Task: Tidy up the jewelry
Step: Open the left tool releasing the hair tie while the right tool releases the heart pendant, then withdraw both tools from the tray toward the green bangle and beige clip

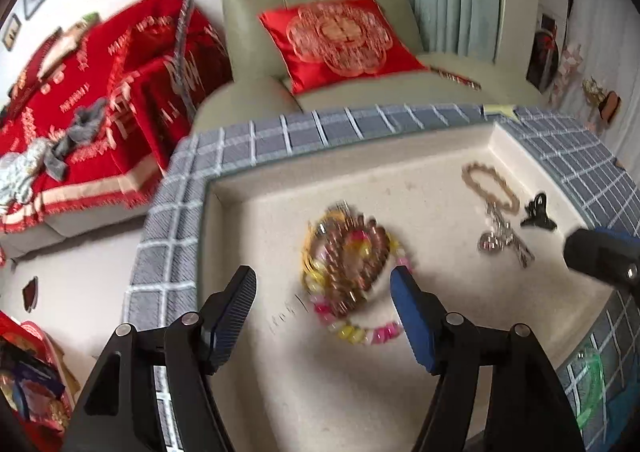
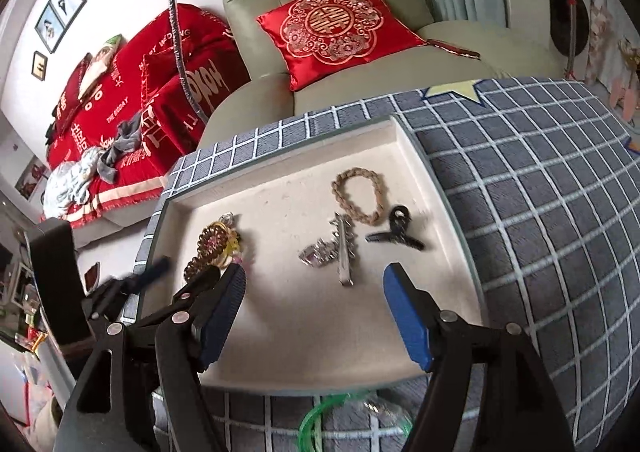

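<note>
A cream tray (image 1: 256, 392) (image 2: 304, 352) lies on a grey checked cloth. In the left wrist view a pile of brown, yellow and pink bead bracelets (image 1: 348, 256) lies just ahead of my open, empty left gripper (image 1: 324, 292). The same pile (image 2: 214, 246) shows at the tray's left in the right wrist view. A tan braided bracelet (image 2: 358, 191), a silver hair clip (image 2: 344, 252), a silver jewelled piece (image 2: 316, 254) and a black claw clip (image 2: 394, 232) lie ahead of my open, empty right gripper (image 2: 316, 288). The right gripper also shows in the left wrist view (image 1: 600, 252).
A green bangle (image 2: 340, 408) lies on the cloth at the tray's near edge. A green armchair with a red cushion (image 2: 332, 31) stands behind the table. A red-covered sofa (image 2: 132, 111) is at the left. The left gripper's body (image 2: 132, 284) is at the tray's left edge.
</note>
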The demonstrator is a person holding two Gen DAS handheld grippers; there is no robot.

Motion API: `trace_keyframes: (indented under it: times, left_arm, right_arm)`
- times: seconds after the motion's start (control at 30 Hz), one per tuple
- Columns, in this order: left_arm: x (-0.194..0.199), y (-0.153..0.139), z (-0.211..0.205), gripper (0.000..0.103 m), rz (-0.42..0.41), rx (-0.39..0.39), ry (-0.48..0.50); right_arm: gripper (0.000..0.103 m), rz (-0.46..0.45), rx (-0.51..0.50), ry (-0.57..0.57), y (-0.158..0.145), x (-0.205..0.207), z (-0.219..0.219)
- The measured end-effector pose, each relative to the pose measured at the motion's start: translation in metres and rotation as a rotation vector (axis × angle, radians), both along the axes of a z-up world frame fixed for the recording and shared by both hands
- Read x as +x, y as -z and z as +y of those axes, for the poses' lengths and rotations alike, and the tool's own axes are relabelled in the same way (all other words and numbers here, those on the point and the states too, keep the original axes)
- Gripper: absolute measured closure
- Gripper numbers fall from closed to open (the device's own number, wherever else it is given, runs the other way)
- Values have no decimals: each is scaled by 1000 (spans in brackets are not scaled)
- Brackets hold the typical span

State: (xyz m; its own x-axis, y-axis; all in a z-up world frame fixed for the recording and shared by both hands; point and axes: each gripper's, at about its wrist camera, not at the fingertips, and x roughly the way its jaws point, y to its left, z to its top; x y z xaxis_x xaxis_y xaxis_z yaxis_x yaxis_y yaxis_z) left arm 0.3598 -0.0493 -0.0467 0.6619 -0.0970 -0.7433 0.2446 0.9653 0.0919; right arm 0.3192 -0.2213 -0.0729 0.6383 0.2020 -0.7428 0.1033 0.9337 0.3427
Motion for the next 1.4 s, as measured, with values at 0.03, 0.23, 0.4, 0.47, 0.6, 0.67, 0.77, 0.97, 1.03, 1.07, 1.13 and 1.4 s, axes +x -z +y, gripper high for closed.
trace_keyframes:
  times: [0.03, 0.23, 0.4, 0.47, 0.6, 0.67, 0.77, 0.97, 1.03, 1.07, 1.13, 1.4]
  left_arm:
    - [0, -1, -1, 20, 0, 7, 8]
    - [2, -5, 1, 20, 9, -10, 3]
    - [-5, -10, 1, 0, -22, -2, -1]
    - [-7, -12, 1, 0, -37, 2, 6]
    - [-10, -15, 2, 0, -32, 3, 14]
    - [-14, -16, 3, 0, -34, 6, 15]
    - [-20, -20, 4, 0, -35, 5, 25]
    - [-38, -26, 1, 0, -35, 0, 40]
    - [-46, -29, 2, 0, -44, 0, 36]
    - [-52, -31, 3, 0, -49, -2, 36]
    - [-62, -34, 5, 0, -51, -18, 42]
    - [-96, -38, 0, 0, -1, -94, 90]
  right_arm:
    - [28, -2, 1, 3, 0, -3, -1]
    - [28, 10, 8, 24, 2, -16, -12]
    - [28, 21, 15, 30, 4, -23, -14]
    - [28, 20, 18, 28, 5, -24, -14]
    - [18, -8, 19, 35, -1, -29, -13]
    - [17, -25, 26, 31, -5, -32, -14]
    - [0, -65, 22, 25, -12, -39, -13]
    - [0, -65, 2, -5, -22, -50, -10]
    - [0, -58, -7, -4, -25, -54, -13]
    - [0, -58, -6, -5, -25, -56, -15]
    - [0, -52, 7, -3, -26, -62, -20]
    - [0, -18, 8, 38, -17, -86, -45]
